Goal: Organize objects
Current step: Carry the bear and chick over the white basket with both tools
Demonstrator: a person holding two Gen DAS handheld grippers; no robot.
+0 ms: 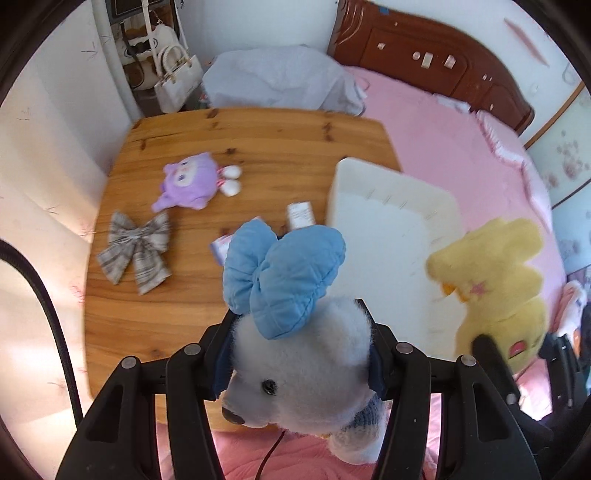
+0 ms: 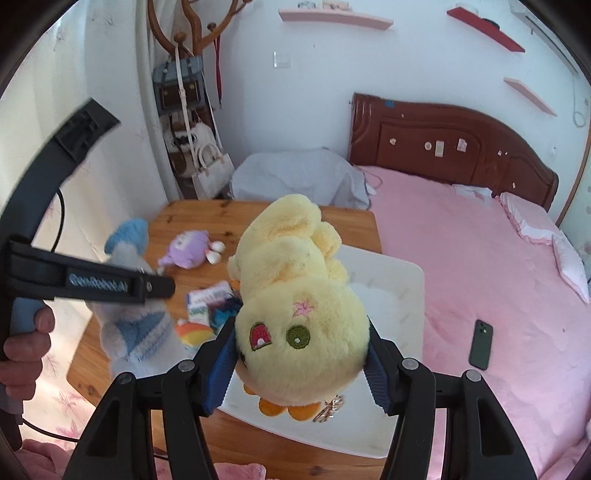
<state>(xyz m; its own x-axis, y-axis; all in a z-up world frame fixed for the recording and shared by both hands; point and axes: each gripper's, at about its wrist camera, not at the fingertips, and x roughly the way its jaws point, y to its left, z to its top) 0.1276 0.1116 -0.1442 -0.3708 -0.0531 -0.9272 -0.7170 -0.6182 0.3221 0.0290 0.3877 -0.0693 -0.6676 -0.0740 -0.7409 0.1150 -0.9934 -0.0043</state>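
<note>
Left wrist view: the left claw (image 1: 301, 354) is clamped on a white plush dog (image 1: 306, 369) with blue ears; both pads press into its head, jaws about half open. Ahead of the claw lies a wooden table (image 1: 221, 140). On it, ahead and to the left: a purple plush (image 1: 192, 182) and a grey bow (image 1: 135, 251). Just beyond the dog's ears: 2 small boxes (image 1: 300, 216), partly hidden. Ahead and to the right: a white tray (image 1: 391, 206). Far right: a yellow plush (image 1: 495, 280), blurred.

Right wrist view: the right claw (image 2: 301, 363) is clamped on the yellow plush (image 2: 295, 295); both blue pads press its head, jaws about half open. The plush hangs over the white tray (image 2: 402, 280). To the left, a hand (image 2: 26, 354) holds the left claw's grip, with the dog (image 2: 129, 317) in front of it. Only this view shows a rainbow toy (image 2: 194, 330) on the table, a phone (image 2: 481, 344) on the pink bed (image 2: 461, 240), and wall shelves (image 2: 334, 14).
</note>
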